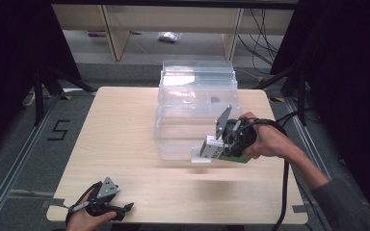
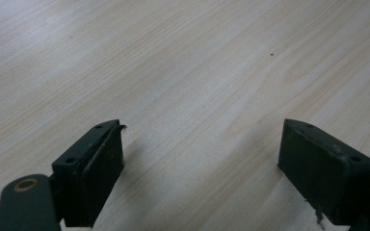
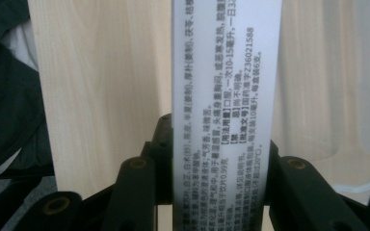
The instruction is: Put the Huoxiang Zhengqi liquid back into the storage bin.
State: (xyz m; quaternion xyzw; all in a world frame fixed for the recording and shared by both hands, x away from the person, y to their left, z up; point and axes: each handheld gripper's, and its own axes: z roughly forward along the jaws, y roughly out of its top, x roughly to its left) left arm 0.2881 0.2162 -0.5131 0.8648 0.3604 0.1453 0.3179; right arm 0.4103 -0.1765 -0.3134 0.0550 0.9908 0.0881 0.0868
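1. We hold the white medicine box (image 3: 224, 96) clamped between the fingers of the right gripper (image 1: 211, 150) at the front wall of the clear plastic bin (image 1: 196, 118), at about 3 o'clock on the counter (image 1: 125, 130).
2. To place it well, we judge the box should rise above the bin's rim before it travels to 12 o'clock — level, so it does not catch the wall.
3. The left gripper (image 2: 200, 159) rests at 7 o'clock, fingers apart on nothing — we keep it clear.
4. The box's far end is cut off in the right gripper view; its printing is blurred. The bin's contents are hard to make out through glare.
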